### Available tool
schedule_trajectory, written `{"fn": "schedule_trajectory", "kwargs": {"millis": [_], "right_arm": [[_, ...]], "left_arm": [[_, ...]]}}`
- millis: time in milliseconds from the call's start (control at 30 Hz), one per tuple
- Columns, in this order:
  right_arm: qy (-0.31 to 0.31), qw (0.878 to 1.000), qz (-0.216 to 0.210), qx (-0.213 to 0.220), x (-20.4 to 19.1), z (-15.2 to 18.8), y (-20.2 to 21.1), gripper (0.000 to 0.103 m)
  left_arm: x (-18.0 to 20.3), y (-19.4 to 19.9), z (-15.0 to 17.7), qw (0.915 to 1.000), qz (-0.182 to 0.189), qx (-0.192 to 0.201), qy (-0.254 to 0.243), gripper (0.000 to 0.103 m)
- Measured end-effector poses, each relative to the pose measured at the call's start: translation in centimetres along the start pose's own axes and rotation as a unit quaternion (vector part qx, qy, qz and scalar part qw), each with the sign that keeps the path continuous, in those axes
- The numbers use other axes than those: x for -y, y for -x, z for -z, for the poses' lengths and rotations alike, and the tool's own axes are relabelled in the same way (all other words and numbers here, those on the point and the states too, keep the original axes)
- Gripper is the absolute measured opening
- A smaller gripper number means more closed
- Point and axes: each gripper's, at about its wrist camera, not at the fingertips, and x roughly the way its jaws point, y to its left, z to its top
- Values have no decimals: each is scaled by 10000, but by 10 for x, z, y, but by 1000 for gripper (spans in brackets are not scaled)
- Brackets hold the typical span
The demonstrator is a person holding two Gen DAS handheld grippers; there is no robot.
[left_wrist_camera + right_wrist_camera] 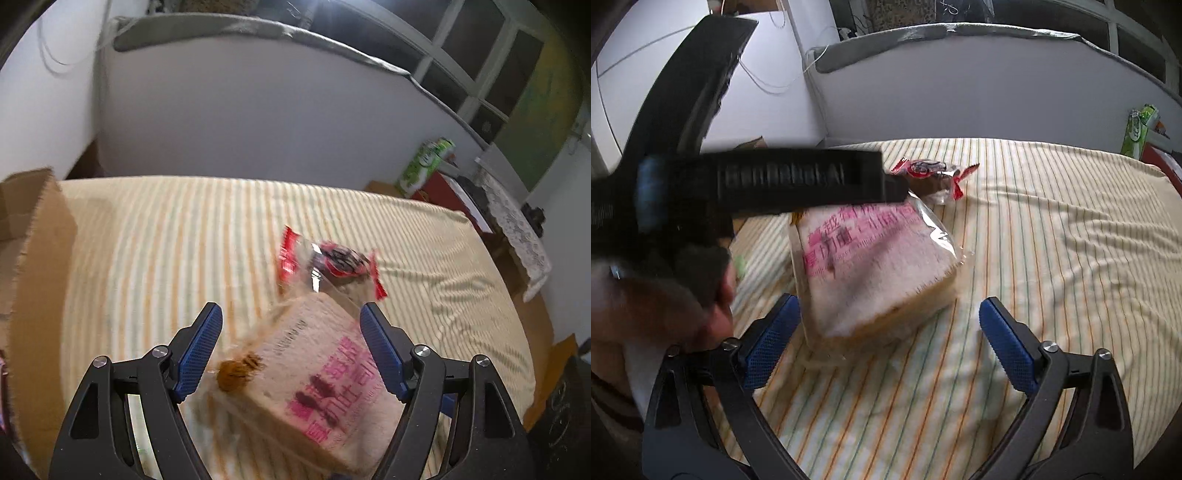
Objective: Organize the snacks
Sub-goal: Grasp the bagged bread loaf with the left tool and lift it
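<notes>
A bagged bread loaf (317,384) (pink lettering, clear wrap) lies on the striped bed (147,240), between the spread left claw (291,347); the right claw (890,332) is spread near it, a red snack packet (328,262) beyond.

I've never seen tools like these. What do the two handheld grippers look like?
Each is a black plastic frame with triangular cut-outs and silver pivot screws, ending in two fingers faced with textured blue pads. The left gripper and right gripper match. The left one's body carries blurred pale lettering in the right-wrist view.
</notes>
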Motion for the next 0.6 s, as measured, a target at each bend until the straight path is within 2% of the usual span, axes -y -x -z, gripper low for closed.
{"fn": "schedule_trajectory", "kwargs": {"millis": [67,100,200,267,467,600], "right_arm": [[-55,10000,22,44,2,0,1,79],[-75,10000,15,58,2,1,2,76],[-109,9998,33,149,5,3,8,67],[-86,9998,56,179,4,4,11,66],[-1,9994,121,311,1,14,33,67],[53,9998,115,145,3,20,32,66]], "left_arm": [[6,-2,4,9998,43,-12,-181,75],[8,-1,5,9997,22,36,-245,68],[5,1,5,9997,94,70,-199,57],[1,4,5,9998,171,56,-118,53],[8,9,14,9995,171,38,-261,53],[14,12,23,9991,271,-33,-318,53]]}}
